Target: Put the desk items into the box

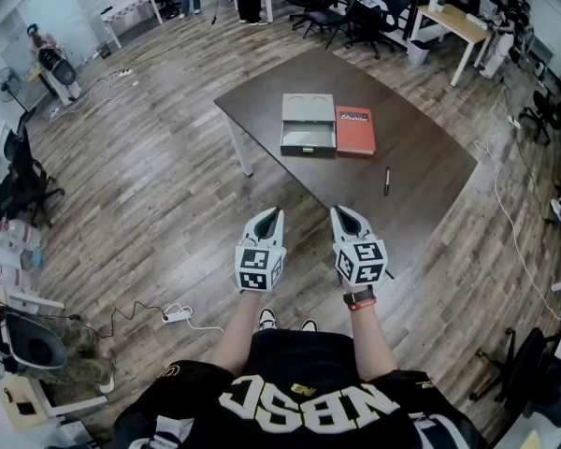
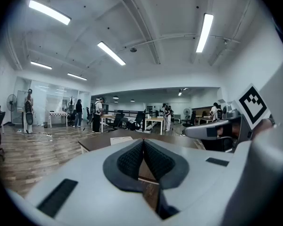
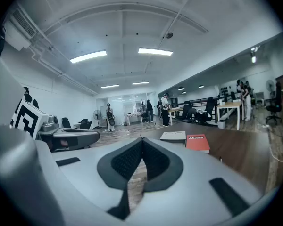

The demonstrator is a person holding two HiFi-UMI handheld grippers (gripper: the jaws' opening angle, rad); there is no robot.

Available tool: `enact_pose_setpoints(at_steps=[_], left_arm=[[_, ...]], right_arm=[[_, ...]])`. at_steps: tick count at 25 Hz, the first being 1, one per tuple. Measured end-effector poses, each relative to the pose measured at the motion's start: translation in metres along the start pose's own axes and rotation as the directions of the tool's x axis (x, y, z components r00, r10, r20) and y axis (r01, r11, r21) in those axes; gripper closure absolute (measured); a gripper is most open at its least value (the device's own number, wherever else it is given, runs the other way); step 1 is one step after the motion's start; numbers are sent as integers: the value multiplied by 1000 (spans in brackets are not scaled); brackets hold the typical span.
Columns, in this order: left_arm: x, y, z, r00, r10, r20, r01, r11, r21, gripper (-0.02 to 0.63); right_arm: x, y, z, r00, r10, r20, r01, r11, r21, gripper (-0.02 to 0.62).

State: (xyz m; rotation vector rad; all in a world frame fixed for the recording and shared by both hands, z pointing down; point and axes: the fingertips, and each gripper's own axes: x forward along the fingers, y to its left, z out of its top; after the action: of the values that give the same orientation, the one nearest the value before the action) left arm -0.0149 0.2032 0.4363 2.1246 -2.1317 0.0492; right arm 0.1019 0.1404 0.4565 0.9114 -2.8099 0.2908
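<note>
A grey box (image 1: 307, 110) with its open compartment toward me sits on the dark brown table (image 1: 421, 157). A red book (image 1: 354, 129) lies right beside it, and a dark pen (image 1: 386, 181) lies nearer the front edge. My left gripper (image 1: 273, 212) and right gripper (image 1: 341, 211) hover side by side off the table's near edge, both shut and holding nothing. In the right gripper view the shut jaws (image 3: 141, 139) point toward the box (image 3: 173, 136) and red book (image 3: 198, 142). The left gripper view has its shut jaws (image 2: 143, 141) aimed over the table (image 2: 108, 139).
Wood floor surrounds the table. A white power strip with cable (image 1: 176, 315) lies on the floor at my left. Office chairs (image 1: 355, 12) and desks (image 1: 453, 21) stand beyond the table, and people (image 1: 54, 64) are at the far left and back.
</note>
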Motion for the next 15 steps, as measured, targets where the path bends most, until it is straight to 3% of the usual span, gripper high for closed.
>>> enact_pose_setpoints(at_steps=[9, 15], left_arm=[[5, -32, -14, 1000, -14, -8, 14, 1000, 11, 591], [10, -25, -24, 1000, 3, -26, -3, 1000, 17, 591]], right_arm=[[-18, -27, -19, 1000, -3, 6, 3, 998, 66, 586], [-2, -24, -25, 999, 34, -4, -33, 997, 71, 586]])
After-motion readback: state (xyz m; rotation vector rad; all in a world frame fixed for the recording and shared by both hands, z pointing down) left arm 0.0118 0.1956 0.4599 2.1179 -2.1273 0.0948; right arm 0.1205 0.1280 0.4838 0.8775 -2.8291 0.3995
